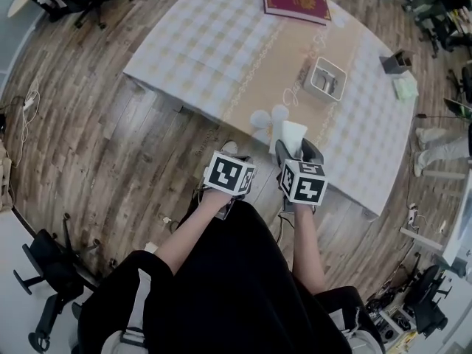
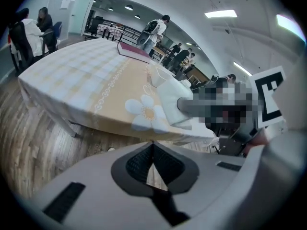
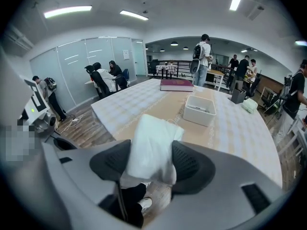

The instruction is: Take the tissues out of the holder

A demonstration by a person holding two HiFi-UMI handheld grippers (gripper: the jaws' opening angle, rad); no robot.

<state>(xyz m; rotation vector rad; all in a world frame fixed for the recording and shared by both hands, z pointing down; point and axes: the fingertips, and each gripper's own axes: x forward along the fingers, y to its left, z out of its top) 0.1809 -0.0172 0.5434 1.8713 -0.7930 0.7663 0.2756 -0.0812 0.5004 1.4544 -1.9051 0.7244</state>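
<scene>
The white tissue holder (image 1: 325, 78) stands on the checked tablecloth (image 1: 199, 43), its open top showing in the right gripper view (image 3: 200, 110). My right gripper (image 1: 296, 149) is over the table's near edge, shut on a folded wad of white tissues (image 1: 293, 133) that stands up between its pads (image 3: 151, 147). In the left gripper view the same tissues (image 2: 170, 99) show beside a mosaic patch. My left gripper (image 1: 230, 153) hangs just left of the right one, off the table edge. Its jaws (image 2: 152, 150) are shut with nothing between them.
A dark red book (image 1: 295, 1) lies at the table's far side. A small dark box (image 1: 397, 61) and a pale green pack (image 1: 405, 87) sit at the right edge. Office chairs and cables ring the table on the wooden floor; people stand beyond it (image 3: 201, 56).
</scene>
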